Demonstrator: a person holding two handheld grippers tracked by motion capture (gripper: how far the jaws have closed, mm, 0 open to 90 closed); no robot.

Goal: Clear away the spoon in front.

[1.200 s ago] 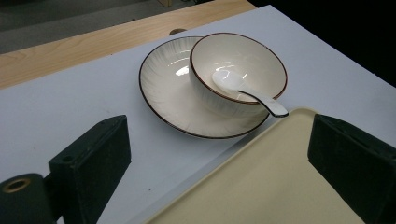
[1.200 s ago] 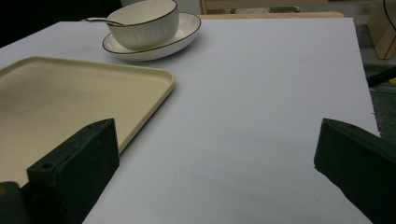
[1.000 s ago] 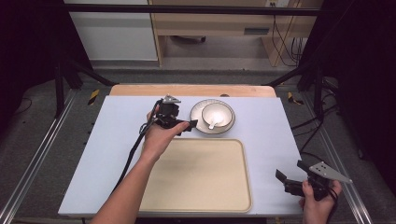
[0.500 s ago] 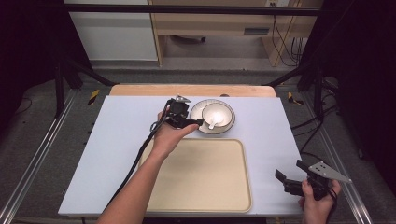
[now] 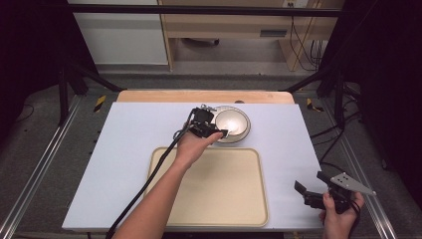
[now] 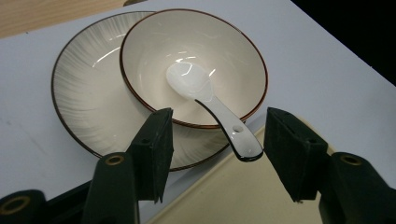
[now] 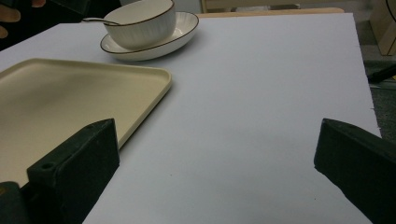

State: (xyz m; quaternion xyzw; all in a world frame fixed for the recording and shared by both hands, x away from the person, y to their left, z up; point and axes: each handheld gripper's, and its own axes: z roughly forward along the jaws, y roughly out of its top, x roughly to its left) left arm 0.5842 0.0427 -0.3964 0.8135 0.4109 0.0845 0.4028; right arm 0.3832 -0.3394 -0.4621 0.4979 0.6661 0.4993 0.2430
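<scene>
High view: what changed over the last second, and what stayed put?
The left gripper moved right, from beside the plate to over its near-left rim. In the left gripper view its jaws stand open on either side of the spoon handle, not yet closed on it. Bowl, plate and tray kept their places. The right gripper stayed open at the table's near right corner.

Black claw (image 5: 222,132) trailing black cable; bare forearms, no sleeves.

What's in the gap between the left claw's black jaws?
In the left gripper view, the handle tip of the white spoon sits between the open left claw jaws, untouched. The spoon rests in the bowl on the plate.
</scene>
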